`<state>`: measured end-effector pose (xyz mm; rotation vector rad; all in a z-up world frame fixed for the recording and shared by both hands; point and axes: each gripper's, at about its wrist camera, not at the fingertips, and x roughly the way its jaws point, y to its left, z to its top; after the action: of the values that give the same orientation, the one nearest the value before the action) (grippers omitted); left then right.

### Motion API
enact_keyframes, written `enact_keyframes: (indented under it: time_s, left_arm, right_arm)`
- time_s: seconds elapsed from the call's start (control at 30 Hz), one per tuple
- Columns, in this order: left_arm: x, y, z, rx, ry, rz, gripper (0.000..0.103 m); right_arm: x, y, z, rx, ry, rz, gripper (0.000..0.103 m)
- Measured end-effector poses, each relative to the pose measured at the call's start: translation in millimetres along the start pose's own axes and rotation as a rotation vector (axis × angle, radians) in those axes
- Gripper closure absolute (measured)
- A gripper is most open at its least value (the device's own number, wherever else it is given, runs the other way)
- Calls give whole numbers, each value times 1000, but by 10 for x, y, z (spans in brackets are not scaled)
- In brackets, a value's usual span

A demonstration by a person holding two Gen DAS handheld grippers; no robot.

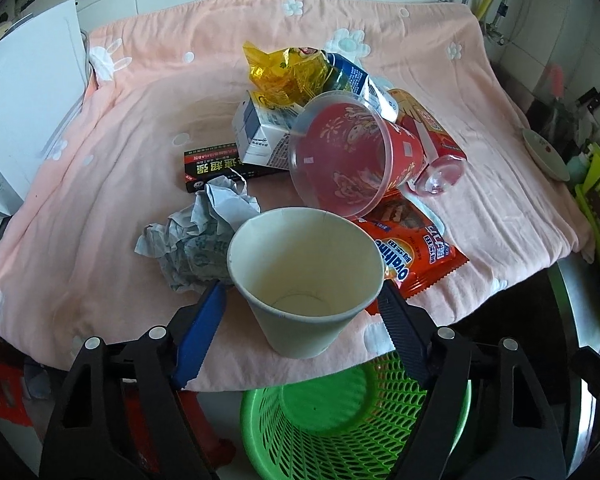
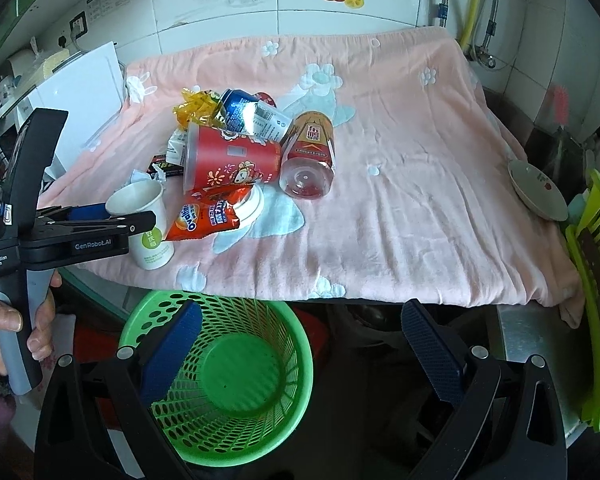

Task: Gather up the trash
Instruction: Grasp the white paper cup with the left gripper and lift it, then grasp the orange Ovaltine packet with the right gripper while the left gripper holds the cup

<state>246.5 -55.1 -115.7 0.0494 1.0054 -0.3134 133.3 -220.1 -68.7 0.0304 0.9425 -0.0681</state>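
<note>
Left gripper [image 1: 302,300] has its jaws set either side of the white paper cup [image 1: 306,276] near the rim; pads look to be touching the wall, so probably gripping, though contact on the far pad is hard to confirm from the left wrist view. The cup stands upright at the front edge of the pink blanket [image 1: 120,128] covering the tabletop, right above the green mesh basket [image 2: 220,372] on the floor. Right gripper [image 2: 300,344] hangs over the basket, jaws wide apart, holding nothing.

Handling: the paper cup is light, thin-walled and crushable; squeezing near the rim will ovalise it, so a gentle grip is enough. Inside it looks empty, maybe a faint stain at the bottom. No spill risk judged.

Rest of the trash pile sits just behind the cup:
- crumpled paper [image 1: 196,232], soft, very light, touching the cup's left side
- orange snack wrapper [image 1: 412,256], slick foil, flat, pinch an edge
- red plastic tub [image 1: 348,156] on its side, mouth toward the camera, empty, stiff but slippery
- clear bottle [image 2: 308,156] lying down, looks empty
- blue can [image 2: 244,114], yellow wrapper [image 1: 288,72], small carton [image 1: 260,132], black box [image 1: 216,164]

The basket holds nothing yet, so the task is at its start; the cup should be first in.
</note>
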Motion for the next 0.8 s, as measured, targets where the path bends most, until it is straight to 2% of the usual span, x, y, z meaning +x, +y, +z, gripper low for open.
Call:
enact_keyframes:
  time_s: [0.1, 0.3, 0.47, 0.8]
  left_arm:
    - [39, 31, 0, -4, 8, -9, 37]
    - [10, 47, -17, -4, -12, -18, 39]
    - [-165, 69, -71, -10, -42, -24, 40]
    - [-641, 259, -182, -49, -120, 2, 40]
  right_arm:
    - [18, 2, -3, 0, 4, 0, 6]
    - [58, -7, -12, -1, 12, 10, 6]
    - [85, 26, 63, -24, 5, 19, 6]
    - [242, 198, 430, -78, 1, 63, 7]
